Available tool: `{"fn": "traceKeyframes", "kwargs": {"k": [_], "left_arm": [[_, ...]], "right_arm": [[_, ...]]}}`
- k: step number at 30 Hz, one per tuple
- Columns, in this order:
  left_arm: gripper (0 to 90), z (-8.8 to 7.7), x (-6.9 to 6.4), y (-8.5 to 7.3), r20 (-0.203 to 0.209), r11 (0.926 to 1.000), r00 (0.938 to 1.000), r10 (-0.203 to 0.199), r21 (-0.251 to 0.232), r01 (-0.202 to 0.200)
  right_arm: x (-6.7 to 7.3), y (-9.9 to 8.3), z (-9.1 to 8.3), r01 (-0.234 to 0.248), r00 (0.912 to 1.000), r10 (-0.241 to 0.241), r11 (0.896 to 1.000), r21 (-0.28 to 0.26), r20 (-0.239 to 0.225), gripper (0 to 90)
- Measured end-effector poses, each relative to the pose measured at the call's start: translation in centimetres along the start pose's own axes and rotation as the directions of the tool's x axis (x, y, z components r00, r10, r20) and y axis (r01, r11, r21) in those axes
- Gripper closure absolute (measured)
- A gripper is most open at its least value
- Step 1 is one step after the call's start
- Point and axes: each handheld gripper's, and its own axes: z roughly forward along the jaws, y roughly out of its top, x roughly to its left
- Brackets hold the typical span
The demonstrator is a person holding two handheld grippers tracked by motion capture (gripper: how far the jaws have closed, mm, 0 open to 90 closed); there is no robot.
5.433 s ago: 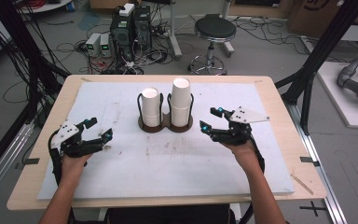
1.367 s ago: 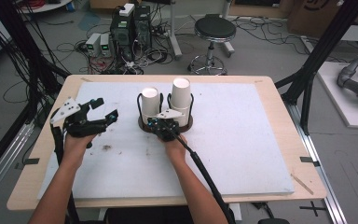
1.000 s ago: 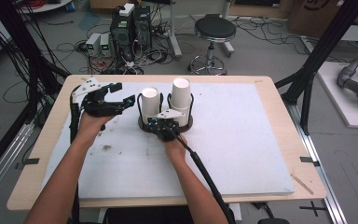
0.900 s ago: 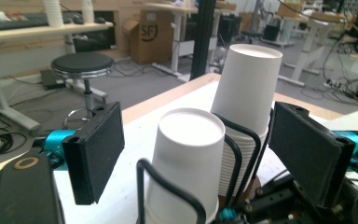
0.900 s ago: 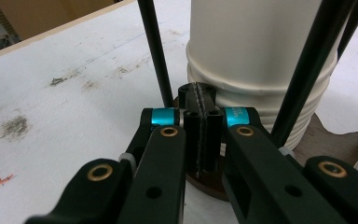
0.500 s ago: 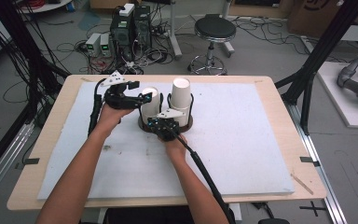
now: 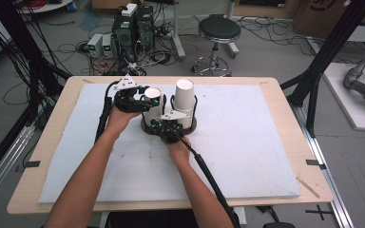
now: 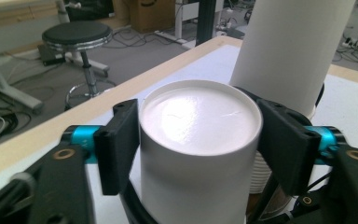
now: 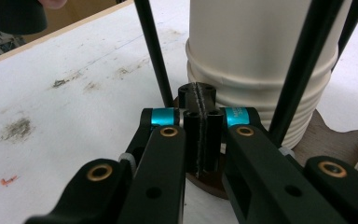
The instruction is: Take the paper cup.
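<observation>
Black jaws of the left gripper [image 8: 200, 154] are seen set on either side of the top cup of the shorter white cup stack [image 8: 198, 154], just under its rim; they have just been closing, and the pads appear to touch the wall on both sides, so a grasp on the top cup is judged to be made or all but made. In the high view the left gripper [image 7: 132, 97] is placed at the left-hand stack [image 7: 152, 102], which stands in a dark wire cup holder [image 7: 168, 127] near the far middle of the table [image 7: 275, 95], beside a taller stack [image 7: 184, 102].

The right gripper [image 9: 199, 135] is clenched, its jaws pressed together with nothing between them, and its tip is held down on the wooden base of the holder [image 9: 317, 135] just in front of the ribbed foot of a stack [image 9: 261, 93]. It is judged to be steadying the holder.

Risks noted:
- The paper wall may be crushed or ovalled if the jaws are closed further.
- Several nested cups may be lifted together, since the grasp is high and the cups fit tightly.
- The holder may be dragged or tipped if the lift is not straight up, as thin black uprights [image 9: 156, 51] stand close to the stacks.
- The taller stack, just beside the left jaw, may be knocked.
- Slippage of the right gripper off the base would leave the holder unrestrained.
</observation>
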Motion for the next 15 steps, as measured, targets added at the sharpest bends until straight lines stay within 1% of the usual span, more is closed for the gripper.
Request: {"fn": "traceKeyframes", "kwargs": {"k": [3,7,11,13,14,15], "left_arm": [[33.4,-0.1,0.1,0.0,0.007,1.0000,1.0000,-0.007,0.004,0.007],[34.3,-0.2,0.1,0.2,0.006,1.0000,1.0000,-0.003,-0.005,0.003],[34.8,-0.7,0.2,0.8,0.003,0.9993,1.0000,-0.004,-0.036,0.004],[34.9,-1.1,0.2,1.3,-0.005,0.9970,0.9999,-0.013,-0.077,0.013],[34.9,-1.3,0.2,1.4,-0.003,0.9953,0.9998,-0.021,-0.095,0.021],[35.0,-1.5,0.3,1.6,-0.003,0.9942,0.9997,-0.025,-0.105,0.025]], "right_arm": [[0.0,0.0,0.0,0.003,1.0000,-0.003,1.000,0.000,0.000,90.0],[0.0,0.0,0.0,0.003,1.0000,-0.003,1.000,0.001,0.001,90.0],[0.1,0.0,0.1,0.003,1.0000,-0.003,1.000,0.002,0.001,90.0],[0.0,0.0,0.1,0.004,1.0000,-0.004,1.000,0.003,0.000,90.0],[0.0,0.0,0.1,0.004,1.0000,-0.004,1.000,0.003,0.000,90.0],[0.0,0.0,0.1,0.004,1.0000,-0.004,1.000,0.005,0.001,90.0]]}}
